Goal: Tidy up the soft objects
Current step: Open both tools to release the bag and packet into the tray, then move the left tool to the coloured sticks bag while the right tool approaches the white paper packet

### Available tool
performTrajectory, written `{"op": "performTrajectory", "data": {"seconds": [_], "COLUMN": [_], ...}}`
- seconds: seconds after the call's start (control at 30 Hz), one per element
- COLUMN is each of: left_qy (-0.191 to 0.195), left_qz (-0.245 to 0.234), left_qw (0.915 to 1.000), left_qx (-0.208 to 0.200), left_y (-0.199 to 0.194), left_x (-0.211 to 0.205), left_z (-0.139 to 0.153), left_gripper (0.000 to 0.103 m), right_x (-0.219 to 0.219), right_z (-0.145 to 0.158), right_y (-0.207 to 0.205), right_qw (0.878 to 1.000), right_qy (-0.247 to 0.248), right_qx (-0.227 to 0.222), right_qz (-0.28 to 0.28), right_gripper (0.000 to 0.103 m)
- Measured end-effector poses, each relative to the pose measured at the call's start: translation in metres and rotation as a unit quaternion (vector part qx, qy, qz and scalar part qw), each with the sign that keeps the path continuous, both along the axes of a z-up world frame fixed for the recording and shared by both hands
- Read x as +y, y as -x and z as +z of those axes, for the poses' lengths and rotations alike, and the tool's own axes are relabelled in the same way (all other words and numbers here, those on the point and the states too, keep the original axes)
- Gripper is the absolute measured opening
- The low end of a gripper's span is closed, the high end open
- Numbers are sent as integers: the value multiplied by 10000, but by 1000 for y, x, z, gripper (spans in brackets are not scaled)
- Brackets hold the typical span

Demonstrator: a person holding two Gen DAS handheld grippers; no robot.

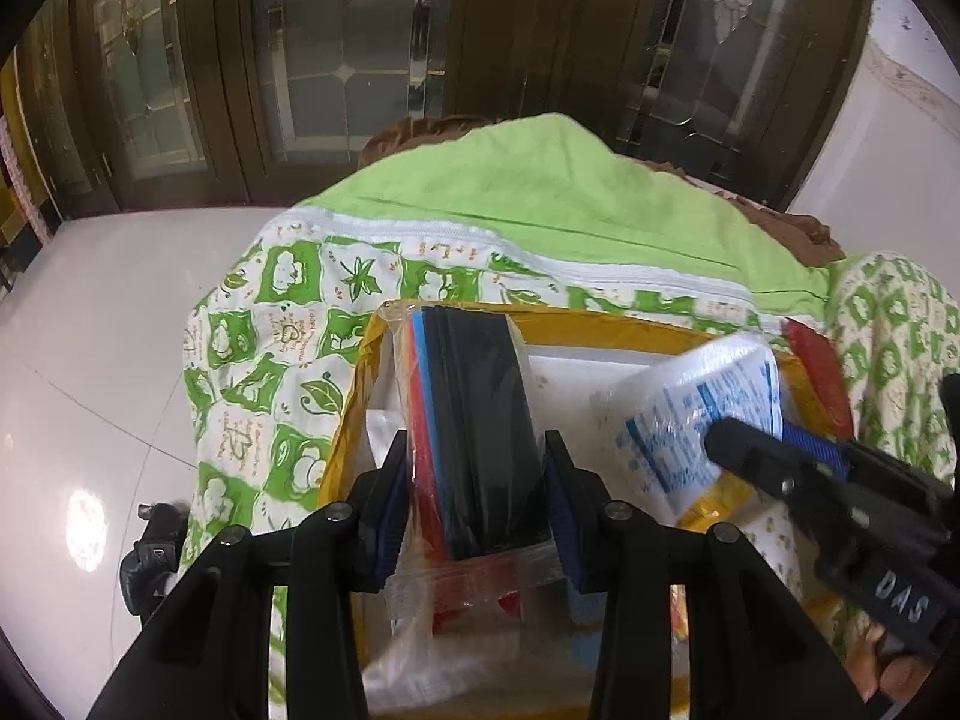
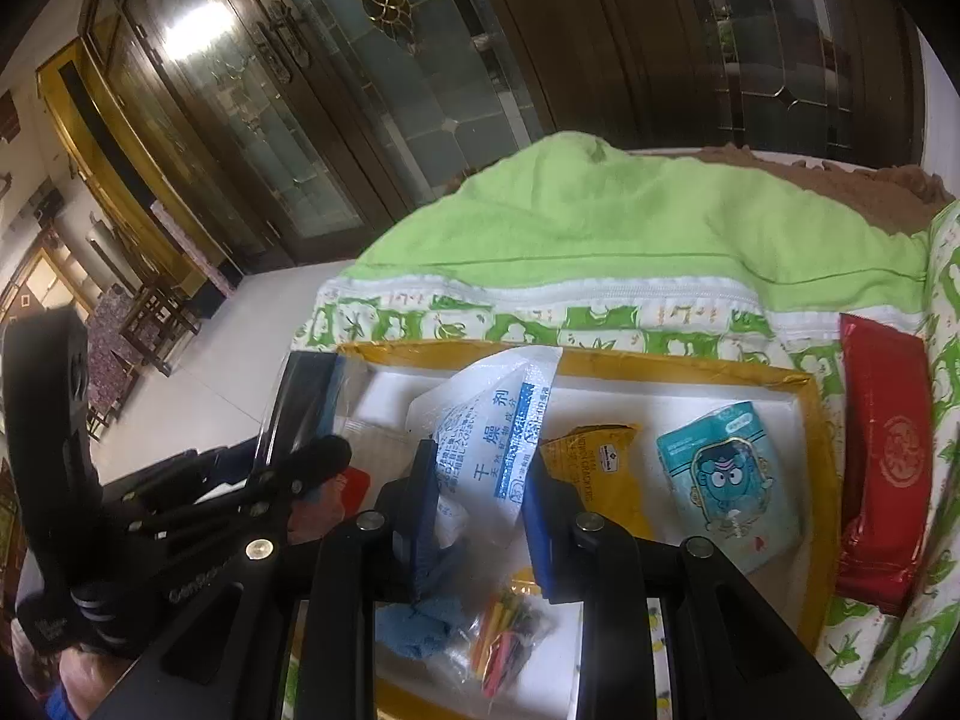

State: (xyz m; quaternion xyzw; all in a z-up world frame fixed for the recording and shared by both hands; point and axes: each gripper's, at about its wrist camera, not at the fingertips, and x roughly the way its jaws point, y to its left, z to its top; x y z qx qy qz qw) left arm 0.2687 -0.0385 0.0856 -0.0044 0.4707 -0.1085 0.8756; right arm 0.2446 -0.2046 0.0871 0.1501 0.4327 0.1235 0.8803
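Nearest in the left wrist view: left gripper, blue pads clamped on either side of a clear zip bag of foam sheets, black stack with a blue and a red sheet along its left side, held above the near left part of the tray. Nearest in the right wrist view: right gripper, jaws nearly together, clamped on a white desiccant sachet with blue print, lifted over the tray's middle. Below it, on the white tray floor toward the near edge, a blue cloth and, just beside it, a clear bag of coloured sticks. Further in, right of the sachet, a yellow cracker packet, and beside that, toward the right rim, a teal packet with a cartoon face. Tray rim wrapped in yellow tape. Outside the right rim, lying on the bedding, a red packet with a round emblem. Under and around the tray, a green-and-white patterned quilt. Past the tray's far edge, a plain green blanket in a heap, with a brown blanket behind it at the far right. Beyond the bedding, pale glossy floor tiles to the left and dark wooden cabinet doors with leaded glass at the back.
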Motion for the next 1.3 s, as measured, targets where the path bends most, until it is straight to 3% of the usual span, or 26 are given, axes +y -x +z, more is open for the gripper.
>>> {"op": "performTrajectory", "data": {"seconds": [0.47, 0.6, 0.7, 0.8, 1.03, 1.3], "left_qy": [77, 98, 207, 157, 189, 98], "left_qz": [143, 136, 118, 93, 256, 405], "left_qw": [9995, 9996, 9995, 9998, 9994, 9990], "left_qx": [261, 232, 197, 65, -137, -147], "left_y": [-30, -26, -19, -5, 46, 123], "left_x": [-2, -2, 0, 0, 5, 6], "left_z": [-22, -22, -18, -8, 10, 6], "left_gripper": [41, 63, 69, 77, 91, 92], "right_x": [14, 10, 5, -1, -16, -22], "right_z": [-36, -34, -28, -17, 2, 4], "right_y": [-13, -8, 1, 17, 53, 101], "right_qw": [9990, 9994, 9998, 10000, 9995, 9993], "right_qy": [9, -61, -52, -62, -40, -277], "right_qx": [400, 337, 209, 8, -197, -189], "right_qz": [214, 94, 21, -59, -251, -159], "right_gripper": [31, 42, 55, 61, 88, 91]}}
